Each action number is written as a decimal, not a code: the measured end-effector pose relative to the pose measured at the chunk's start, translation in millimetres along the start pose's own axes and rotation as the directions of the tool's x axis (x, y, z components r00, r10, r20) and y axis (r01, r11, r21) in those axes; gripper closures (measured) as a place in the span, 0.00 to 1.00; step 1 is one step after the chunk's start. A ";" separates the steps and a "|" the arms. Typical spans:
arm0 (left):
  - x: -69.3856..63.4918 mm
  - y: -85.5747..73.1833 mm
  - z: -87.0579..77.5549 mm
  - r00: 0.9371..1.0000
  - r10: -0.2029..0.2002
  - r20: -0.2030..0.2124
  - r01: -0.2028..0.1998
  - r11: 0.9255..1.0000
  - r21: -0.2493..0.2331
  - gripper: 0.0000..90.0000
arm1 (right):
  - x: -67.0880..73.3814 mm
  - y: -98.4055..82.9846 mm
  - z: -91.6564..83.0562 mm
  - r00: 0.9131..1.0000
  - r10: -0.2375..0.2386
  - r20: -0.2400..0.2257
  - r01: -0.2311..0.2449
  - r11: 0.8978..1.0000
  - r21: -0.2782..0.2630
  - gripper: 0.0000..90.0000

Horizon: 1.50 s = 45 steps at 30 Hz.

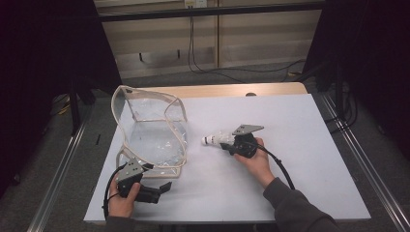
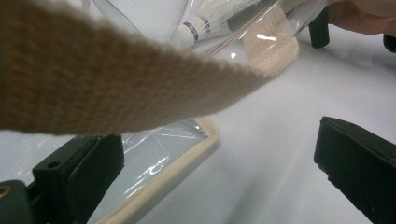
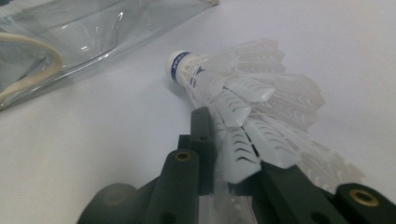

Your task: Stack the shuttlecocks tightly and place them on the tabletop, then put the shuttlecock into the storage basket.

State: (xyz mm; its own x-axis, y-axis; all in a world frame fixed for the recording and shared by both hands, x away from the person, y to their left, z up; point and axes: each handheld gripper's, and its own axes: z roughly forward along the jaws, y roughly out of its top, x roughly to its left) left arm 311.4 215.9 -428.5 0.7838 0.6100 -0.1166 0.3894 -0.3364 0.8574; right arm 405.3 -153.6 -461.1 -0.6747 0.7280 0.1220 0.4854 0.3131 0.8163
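Observation:
A white feather shuttlecock (image 1: 215, 139) lies on its side on the white mat, cork end pointing left toward the bag. My right gripper (image 1: 231, 143) is shut on its feathers; in the right gripper view both jaws pinch the skirt of the shuttlecock (image 3: 247, 88). A clear plastic bag (image 1: 150, 130) with beige trim stands open at the left. My left gripper (image 1: 159, 176) sits at the bag's near corner, jaws wide open (image 2: 219, 163). The bag's trimmed edge (image 2: 187, 158) lies between the jaws, untouched. A beige strap (image 2: 116, 79) crosses close to that camera.
The white mat (image 1: 290, 145) covers a wooden table whose far edge (image 1: 232, 90) shows beyond it. Metal rails run along both sides of the table, and cables lie on the floor at the back. The person's right hand (image 2: 364, 16) appears beyond the bag.

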 end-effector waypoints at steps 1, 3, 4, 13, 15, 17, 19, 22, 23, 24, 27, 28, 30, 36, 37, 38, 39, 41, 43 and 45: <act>-0.1 -0.1 0.0 1.000 0.000 0.000 0.000 1.000 0.000 0.02 | -0.2 -0.1 -0.2 1.000 0.002 -0.005 -0.002 1.000 0.001 0.96; -0.1 -0.2 -0.1 1.000 0.001 0.001 -0.001 1.000 0.001 0.02 | -1.1 0.1 -0.8 1.000 0.005 -0.012 -0.005 1.000 0.003 0.97; -0.1 -0.2 -0.1 1.000 0.001 0.000 -0.001 1.000 0.002 0.02 | -1.3 0.1 -1.4 1.000 0.010 -0.018 -0.010 1.000 0.002 0.98; -0.4 0.1 -0.3 1.000 0.000 -0.002 0.000 1.000 0.003 0.02 | -1.0 4.6 -11.3 0.999 0.022 -0.048 -0.023 1.000 -0.012 0.99; -0.5 0.1 -0.2 1.000 0.000 -0.002 0.000 1.000 0.003 0.02 | -1.0 5.3 -13.7 0.998 0.028 -0.054 -0.029 0.999 -0.013 0.99; -0.4 -0.1 -0.3 1.000 0.000 0.000 0.000 1.000 0.002 0.02 | -0.7 6.4 -16.2 0.997 0.030 -0.064 -0.031 0.999 -0.015 0.99; -0.1 0.0 -0.4 1.000 0.001 0.000 -0.001 1.000 0.003 0.02 | -0.2 7.6 -18.5 0.997 0.031 -0.067 -0.032 0.999 -0.021 0.99; 0.1 0.0 -0.4 1.000 0.000 0.001 0.000 1.000 0.002 0.02 | -0.7 8.6 -21.1 0.997 0.033 -0.074 -0.035 0.999 -0.025 0.99; 0.2 0.0 -0.4 1.000 0.001 0.001 -0.001 1.000 0.002 0.02 | -0.8 8.7 -21.7 0.997 0.037 -0.074 -0.039 0.999 -0.024 0.99; 0.2 -0.1 -0.4 1.000 -0.001 0.001 0.001 1.000 0.001 0.02 | -0.9 8.6 -21.9 0.996 0.038 -0.076 -0.040 0.999 -0.023 0.99; 0.3 -0.2 -0.3 1.000 -0.001 0.001 0.001 1.000 0.000 0.02 | -0.1 8.8 -22.0 0.996 0.040 -0.084 -0.042 0.999 -0.022 0.99; 0.4 -0.1 -0.4 1.000 -0.001 0.001 0.001 1.000 0.002 0.02 | 0.2 8.9 -22.2 0.995 0.041 -0.088 -0.043 0.999 -0.022 0.99; 0.8 -0.1 -0.4 1.000 0.000 0.002 0.000 1.000 0.001 0.02 | 1.2 9.6 -23.0 0.995 0.039 -0.092 -0.041 0.999 -0.018 0.99; 0.8 -0.4 -0.4 1.000 -0.004 0.005 0.004 1.000 -0.003 0.02 | 0.4 14.1 -28.3 0.995 0.031 -0.093 -0.033 0.999 -0.014 0.99; 1.1 -0.5 -0.4 1.000 -0.002 0.007 0.002 1.000 -0.005 0.02 | 0.4 14.7 -29.1 0.995 0.033 -0.094 -0.034 0.999 -0.013 0.99; 1.0 -0.7 -0.4 1.000 -0.004 0.007 0.005 1.000 -0.006 0.02 | 0.3 15.5 -29.7 0.995 0.032 -0.097 -0.033 0.999 -0.013 0.99; 1.0 -0.8 -0.3 1.000 -0.003 0.008 0.003 1.000 -0.005 0.02 | 0.5 16.6 -30.6 0.994 0.036 -0.102 -0.037 0.999 -0.010 0.99; 1.1 -0.4 -0.4 1.000 -0.005 0.007 0.005 1.000 -0.006 0.02 | 0.9 18.6 -32.3 0.995 0.030 -0.100 -0.031 0.999 -0.013 0.99; 0.9 0.0 -0.3 1.000 -0.003 0.004 0.003 1.000 -0.003 0.02 | 1.2 21.0 -34.3 0.994 0.031 -0.101 -0.032 0.999 -0.012 0.99; 0.8 -0.3 -0.5 1.000 -0.005 0.005 0.005 1.000 -0.002 0.02 | 1.7 23.6 -36.4 0.994 0.034 -0.108 -0.036 0.999 -0.017 0.99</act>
State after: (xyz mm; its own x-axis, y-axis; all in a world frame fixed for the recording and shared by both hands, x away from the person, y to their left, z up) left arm 311.7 216.9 -428.6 0.7841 0.6081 -0.1238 0.3925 -0.3314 0.8580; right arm 395.4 -167.2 -421.1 -0.7137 0.6681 0.2104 0.5003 0.2760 0.8207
